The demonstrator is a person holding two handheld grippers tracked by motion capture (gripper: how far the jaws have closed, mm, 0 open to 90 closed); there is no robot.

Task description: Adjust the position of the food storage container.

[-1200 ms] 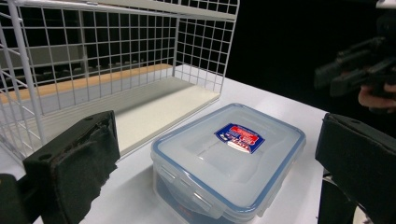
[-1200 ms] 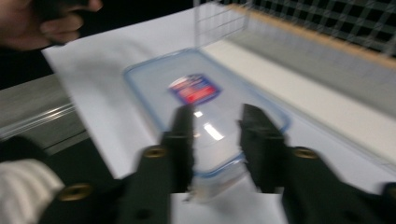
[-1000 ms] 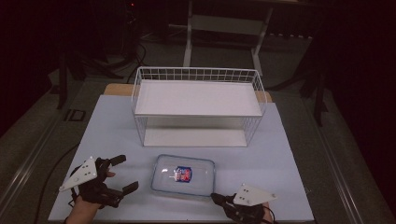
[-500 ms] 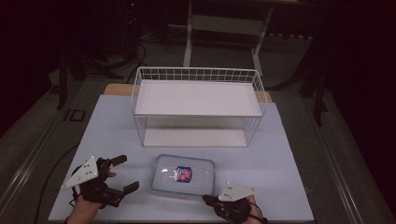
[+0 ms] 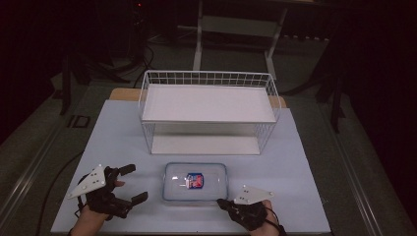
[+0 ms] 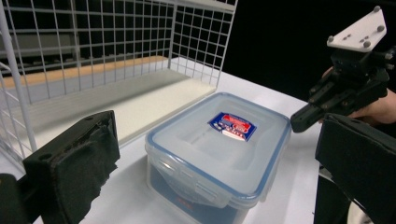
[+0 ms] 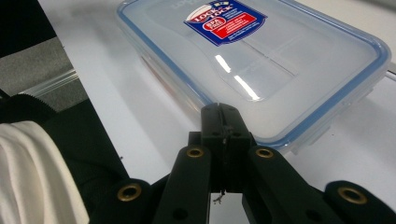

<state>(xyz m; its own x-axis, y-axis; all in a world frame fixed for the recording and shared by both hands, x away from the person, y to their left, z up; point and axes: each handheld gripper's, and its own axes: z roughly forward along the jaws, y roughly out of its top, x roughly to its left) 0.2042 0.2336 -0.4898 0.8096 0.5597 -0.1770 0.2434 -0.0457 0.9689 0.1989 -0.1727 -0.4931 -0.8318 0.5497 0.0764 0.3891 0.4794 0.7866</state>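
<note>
Fingers of the right gripper, pressed together on nothing, have slid in to the box's near right corner by the table's front edge, likely to work its latch; left gripper waits spread wide.

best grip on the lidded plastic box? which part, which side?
Likely the short ends of the plastic box, one tool per end, coming in level from left and right. It lies flat with its lid on, and looks too wide for one tool. The left tool already stands open beside it.
</note>
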